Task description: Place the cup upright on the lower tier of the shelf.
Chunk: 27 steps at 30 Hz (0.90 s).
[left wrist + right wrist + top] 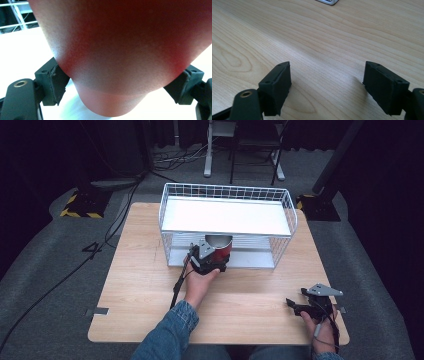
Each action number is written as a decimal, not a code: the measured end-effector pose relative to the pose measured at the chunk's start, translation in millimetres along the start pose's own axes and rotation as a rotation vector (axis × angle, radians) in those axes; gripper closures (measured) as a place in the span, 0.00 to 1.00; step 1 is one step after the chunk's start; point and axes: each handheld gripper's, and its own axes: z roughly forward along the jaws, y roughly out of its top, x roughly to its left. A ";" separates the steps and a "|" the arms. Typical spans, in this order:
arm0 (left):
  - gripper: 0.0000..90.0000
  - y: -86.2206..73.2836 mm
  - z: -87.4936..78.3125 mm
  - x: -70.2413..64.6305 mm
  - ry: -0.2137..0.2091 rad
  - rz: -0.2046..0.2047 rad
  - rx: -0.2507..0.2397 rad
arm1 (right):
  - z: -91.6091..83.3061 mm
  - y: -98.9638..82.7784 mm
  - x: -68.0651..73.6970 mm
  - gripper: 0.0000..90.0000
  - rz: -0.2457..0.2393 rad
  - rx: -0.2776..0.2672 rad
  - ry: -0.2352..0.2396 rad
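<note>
A red cup (220, 246) with a dark inside stands at the front opening of a white wire rack (227, 186), on its lower shelf (252, 259), under the white upper shelf (225, 215). My left gripper (210, 256) is shut on the cup from the front. In the left gripper view the red cup (120, 50) sits between the gripper's (122, 83) two black pads (56, 81), which press on its sides above the white shelf surface (20, 55). My right gripper (296, 299) rests low at the front right of the wooden table (145, 285), open (327, 85), with bare wood between its pads.
The rack takes up the back middle of the table. A cable (177, 287) trails from the left gripper along the forearm. Around the table lie grey floor, dark stands and cables. A small metal plate (327, 2) lies on the wood ahead of the right gripper.
</note>
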 end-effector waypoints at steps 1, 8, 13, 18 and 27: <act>0.19 0.8 1.3 -0.1 0.004 0.003 -0.004 | 0.0 0.0 -0.3 0.25 0.002 0.002 0.002; 0.19 4.5 12.3 2.6 -0.006 -0.009 -0.003 | 0.4 0.1 -1.1 0.25 0.003 0.001 0.004; 0.19 3.8 21.2 6.4 0.009 -0.010 0.001 | 0.6 0.2 -1.4 0.25 0.011 0.002 0.006; 0.19 2.4 30.0 8.3 0.008 -0.006 0.021 | 0.5 0.2 -1.3 0.25 0.010 0.001 0.003; 0.19 -0.3 41.0 12.2 0.004 0.032 0.040 | 0.2 0.1 -0.8 0.25 0.004 0.001 -0.002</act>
